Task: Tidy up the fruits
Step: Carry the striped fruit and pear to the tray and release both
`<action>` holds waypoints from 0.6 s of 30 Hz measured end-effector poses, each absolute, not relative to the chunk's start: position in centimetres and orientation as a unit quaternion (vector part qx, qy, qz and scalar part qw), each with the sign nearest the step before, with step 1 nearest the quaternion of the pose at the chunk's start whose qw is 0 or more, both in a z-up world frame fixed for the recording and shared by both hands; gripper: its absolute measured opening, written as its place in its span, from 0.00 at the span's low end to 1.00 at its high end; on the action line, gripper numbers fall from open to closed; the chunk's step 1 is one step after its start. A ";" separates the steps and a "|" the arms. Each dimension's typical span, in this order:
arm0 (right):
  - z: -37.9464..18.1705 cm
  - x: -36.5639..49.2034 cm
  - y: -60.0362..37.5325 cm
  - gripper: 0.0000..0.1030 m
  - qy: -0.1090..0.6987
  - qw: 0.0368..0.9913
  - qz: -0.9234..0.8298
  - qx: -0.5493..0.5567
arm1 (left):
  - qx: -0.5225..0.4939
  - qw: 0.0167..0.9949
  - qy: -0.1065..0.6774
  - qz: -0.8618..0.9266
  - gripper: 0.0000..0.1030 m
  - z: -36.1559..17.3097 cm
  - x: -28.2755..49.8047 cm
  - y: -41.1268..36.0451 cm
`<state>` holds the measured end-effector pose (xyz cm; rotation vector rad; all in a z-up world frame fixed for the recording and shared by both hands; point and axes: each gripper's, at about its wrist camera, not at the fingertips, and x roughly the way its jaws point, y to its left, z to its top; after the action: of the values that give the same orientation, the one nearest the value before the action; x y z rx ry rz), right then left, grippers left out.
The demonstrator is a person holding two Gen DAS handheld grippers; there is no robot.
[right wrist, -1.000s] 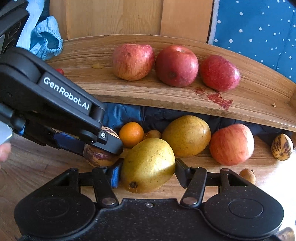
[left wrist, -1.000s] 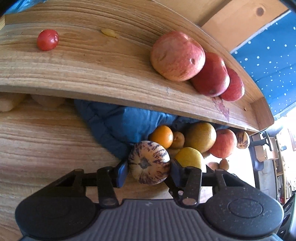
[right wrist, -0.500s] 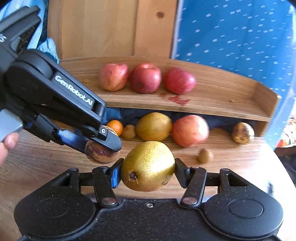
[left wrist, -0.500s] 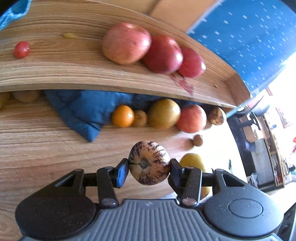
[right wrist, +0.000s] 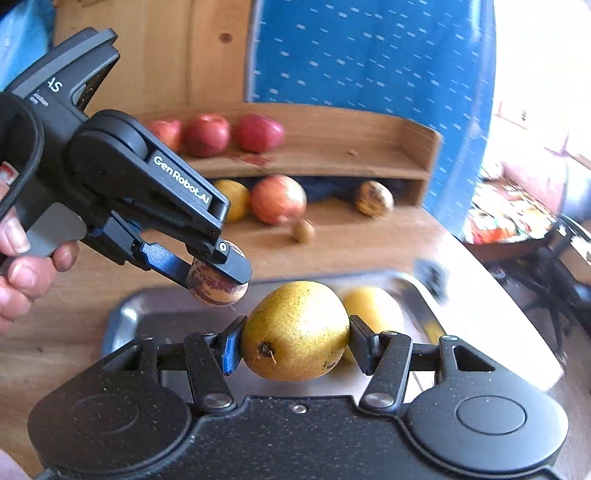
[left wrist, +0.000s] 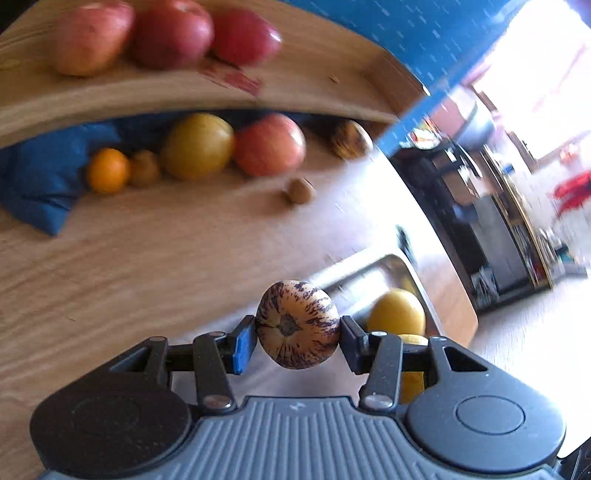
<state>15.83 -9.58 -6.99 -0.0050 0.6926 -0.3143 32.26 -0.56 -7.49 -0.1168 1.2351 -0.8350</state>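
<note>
My left gripper (left wrist: 297, 338) has its fingers clamped on the striped melon (left wrist: 297, 325), stem end facing me, held in the air off the desk (left wrist: 129, 258). My right gripper (right wrist: 295, 341) grips the yellow pear (right wrist: 295, 330) the same way, lifted over the metal tray (right wrist: 155, 314). From the right wrist view my left gripper (right wrist: 218, 271) hangs tilted down over the tray's far left part, my hand (right wrist: 26, 258) wrapped around its handle. One yellow fruit (right wrist: 373, 308) already lies in the tray, just behind the pear; the tray's left half is bare metal. The tray's right rim sits near the desk's edge, with floor beyond. Farther back, a small brown fruit (left wrist: 299, 190) lies alone on open wood, and the shelf (left wrist: 314, 85) carries three red apples (left wrist: 170, 33).
</note>
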 end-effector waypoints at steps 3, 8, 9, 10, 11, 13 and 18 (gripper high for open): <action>-7.5 14.5 -10.2 0.57 0.353 0.918 -0.182 0.004 | -0.036 0.718 0.569 -0.400 0.51 -7.9 30.9 -2.0; -8.2 13.2 -11.0 0.57 0.362 0.909 -0.206 0.010 | -0.008 0.702 0.571 -0.425 0.51 -8.2 29.1 -3.6; -8.3 13.0 -11.1 0.57 0.363 0.908 -0.207 0.010 | -0.004 0.701 0.571 -0.427 0.51 -8.2 28.9 -3.8; -8.4 12.9 -11.2 0.57 0.365 0.907 -0.209 0.010 | -0.002 0.701 0.570 -0.428 0.51 -8.1 28.8 -3.9; -8.5 12.9 -11.3 0.57 0.366 0.907 -0.209 0.009 | 0.001 0.702 0.570 -0.428 0.51 -8.1 28.6 -3.9; -8.8 12.8 -11.3 0.57 0.369 0.905 -0.210 0.004 | 0.004 0.703 0.570 -0.425 0.51 -8.2 28.4 -4.0; -9.3 12.5 -11.5 0.57 0.377 0.901 -0.214 0.001 | 0.010 0.703 0.572 -0.422 0.51 -8.6 28.1 -4.4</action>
<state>12.54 -11.52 -9.30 0.0014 0.7802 -0.4417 28.14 -4.38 -8.62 0.0218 1.2723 -0.9386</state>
